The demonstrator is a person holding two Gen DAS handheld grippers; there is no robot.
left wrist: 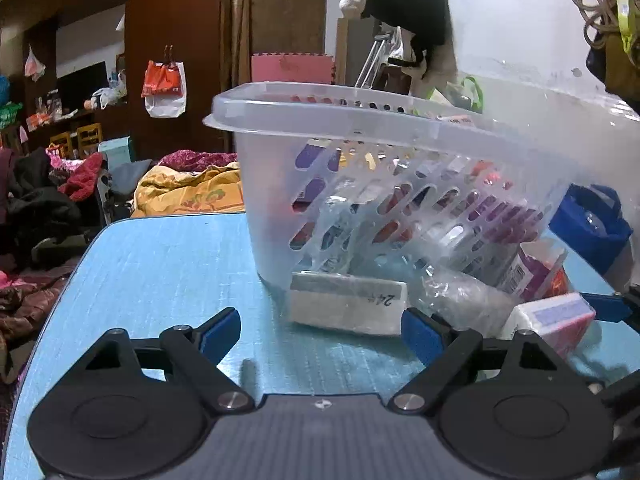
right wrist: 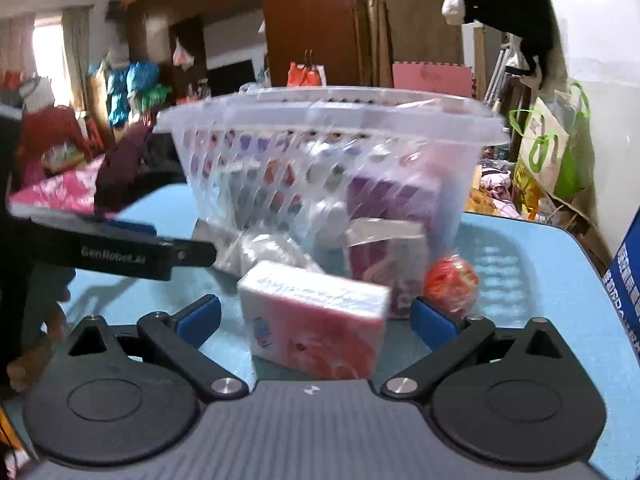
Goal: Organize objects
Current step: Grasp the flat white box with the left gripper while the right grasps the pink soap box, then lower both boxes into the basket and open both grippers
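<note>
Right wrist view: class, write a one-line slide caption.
Open right gripper faces a pink packet before a clear basket.

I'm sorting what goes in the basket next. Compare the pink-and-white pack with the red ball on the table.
The pink-and-white pack is a flat-sided block; the red ball is round. The pack looks clearly larger than the ball. The pack lies between the open jaws of the right gripper, untouched by the pads; the ball sits just beyond the right-hand jaw, outside them. Both rest on the blue table, in front of the clear basket.

Basket (right wrist: 320,128) contents blurred, indistinct
</note>
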